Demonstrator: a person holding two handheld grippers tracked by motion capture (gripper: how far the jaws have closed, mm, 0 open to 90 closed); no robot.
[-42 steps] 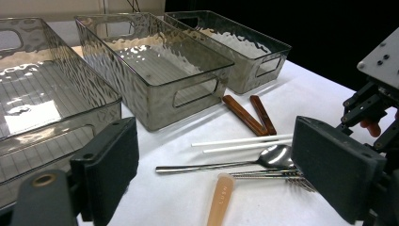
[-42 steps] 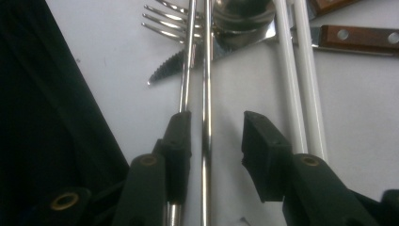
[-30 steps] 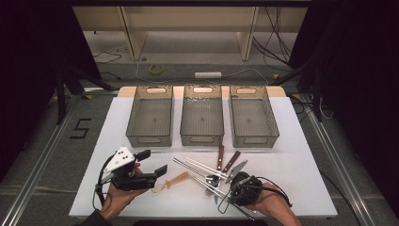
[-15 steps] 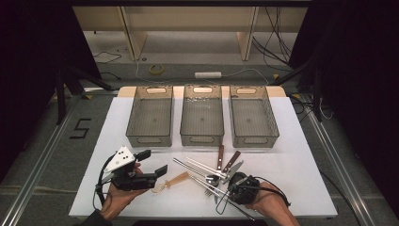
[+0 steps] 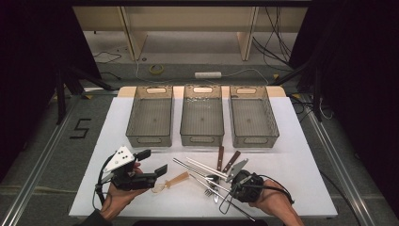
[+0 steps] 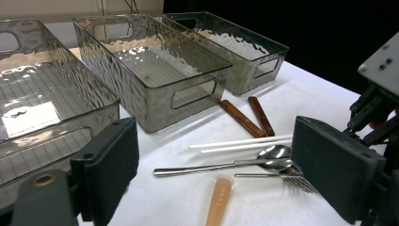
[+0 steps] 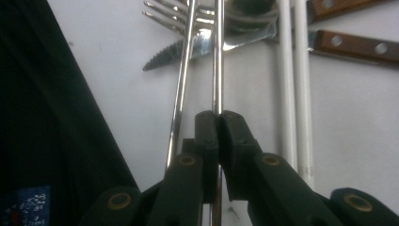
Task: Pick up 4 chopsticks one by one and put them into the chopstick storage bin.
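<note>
While pinched, spoon handle (image 7: 217,61) (steel) passes between right tongs (image 7: 218,123).

Even overhead light falls on the white table (image 5: 301,165), while the surroundings stay nearly black. Glare ripples across the clear bins (image 6: 155,70) and glints off the steel cutlery (image 7: 216,56). The nearest black jaws appear soft and slightly out of focus in both gripper views.

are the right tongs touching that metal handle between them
Touching. In the right gripper view the right tongs are shut on a thin metal handle, both pads pressed against it with no gap.
</note>
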